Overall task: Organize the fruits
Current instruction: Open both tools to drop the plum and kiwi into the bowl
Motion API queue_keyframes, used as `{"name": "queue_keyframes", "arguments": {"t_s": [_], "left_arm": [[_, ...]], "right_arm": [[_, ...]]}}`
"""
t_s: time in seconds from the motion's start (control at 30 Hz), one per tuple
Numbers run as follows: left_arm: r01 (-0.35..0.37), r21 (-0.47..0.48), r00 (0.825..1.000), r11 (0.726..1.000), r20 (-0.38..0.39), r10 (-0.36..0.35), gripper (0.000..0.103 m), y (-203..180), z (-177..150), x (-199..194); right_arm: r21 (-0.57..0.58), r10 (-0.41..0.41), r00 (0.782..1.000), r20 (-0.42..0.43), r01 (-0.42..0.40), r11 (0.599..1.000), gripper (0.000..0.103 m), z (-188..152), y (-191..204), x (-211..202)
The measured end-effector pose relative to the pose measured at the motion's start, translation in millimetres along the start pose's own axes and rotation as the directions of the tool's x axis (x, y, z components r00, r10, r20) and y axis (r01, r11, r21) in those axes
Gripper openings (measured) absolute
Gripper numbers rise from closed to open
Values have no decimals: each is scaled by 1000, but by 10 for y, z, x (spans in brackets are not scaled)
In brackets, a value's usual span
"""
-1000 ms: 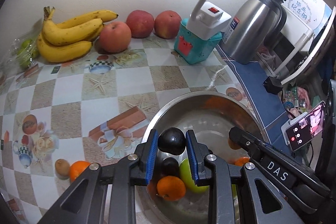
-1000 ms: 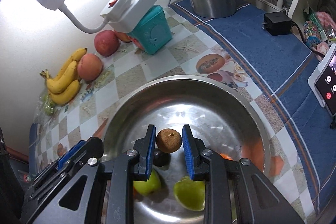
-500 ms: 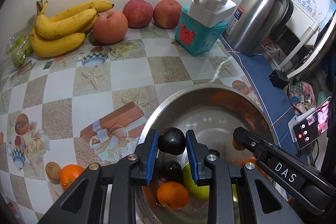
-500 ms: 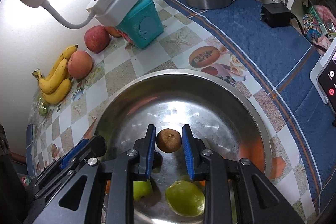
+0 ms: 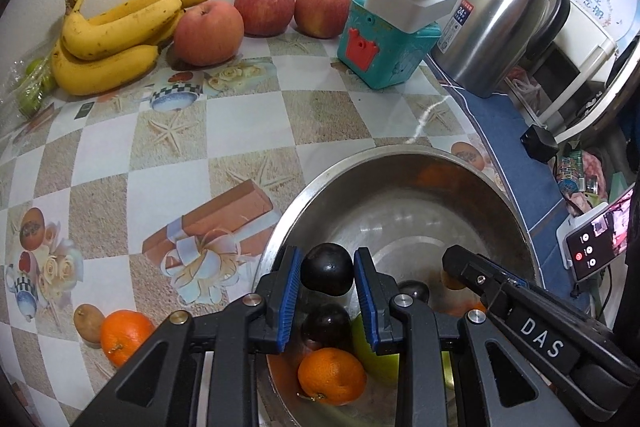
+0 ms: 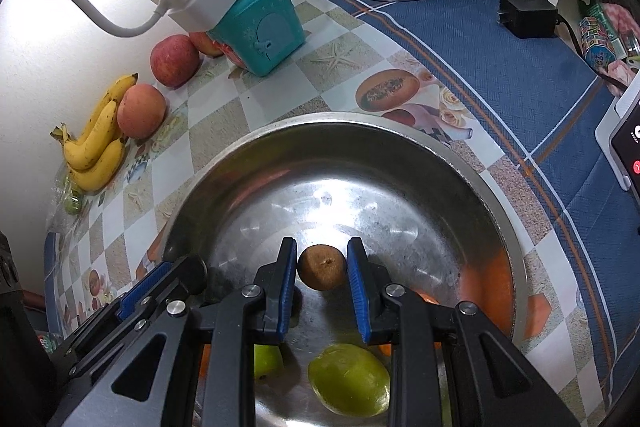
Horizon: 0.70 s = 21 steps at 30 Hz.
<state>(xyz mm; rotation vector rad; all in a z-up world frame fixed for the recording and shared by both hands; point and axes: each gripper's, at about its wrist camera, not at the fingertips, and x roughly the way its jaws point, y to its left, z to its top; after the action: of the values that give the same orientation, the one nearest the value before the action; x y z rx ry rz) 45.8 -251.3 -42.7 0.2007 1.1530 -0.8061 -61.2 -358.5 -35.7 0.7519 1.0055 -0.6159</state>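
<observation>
My left gripper [image 5: 327,273] is shut on a dark plum [image 5: 327,269] and holds it over the near left side of a steel bowl [image 5: 360,159]. My right gripper [image 6: 322,269] is shut on a brown kiwi [image 6: 322,267] over the same bowl [image 6: 400,131]. In the bowl lie an orange [image 5: 331,381], another dark plum [image 5: 325,323], a green fruit [image 6: 349,379] and a second green fruit [image 6: 267,361]. The right gripper's body also shows in the left wrist view [image 5: 536,319].
Bananas [image 5: 108,39] and three apples [image 5: 208,31] lie along the back wall. An orange [image 5: 124,335] and a kiwi [image 5: 87,321] sit on the table left of the bowl. A teal box [image 5: 384,51] with a power strip, a steel kettle [image 5: 500,27] and a phone [image 5: 596,247] stand to the right.
Both grippers have moved lower and farther forward over the bowl, each still holding its fruit. The back wall and fruits appear closer.
</observation>
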Motion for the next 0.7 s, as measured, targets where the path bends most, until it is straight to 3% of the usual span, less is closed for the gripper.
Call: {"name": "queue_keyframes", "arguments": {"t_s": [0.2,0.37,0.7], "left_arm": [[1,2,1000,1000,-8,-1,32,-8,-3,10],[20,-1,1000,1000,-6,-20,42,-15,15,-33],[-9,-20,1000,1000,0,9,44,24,82,-230]], "right_arm": [[-5,-27,999,-20,27,1000,28,6,-2,45],[-19,-40,999,-14,40,999,33,24,22,6],[-30,-51,998,31,52,998,35,99,57,-271]]}}
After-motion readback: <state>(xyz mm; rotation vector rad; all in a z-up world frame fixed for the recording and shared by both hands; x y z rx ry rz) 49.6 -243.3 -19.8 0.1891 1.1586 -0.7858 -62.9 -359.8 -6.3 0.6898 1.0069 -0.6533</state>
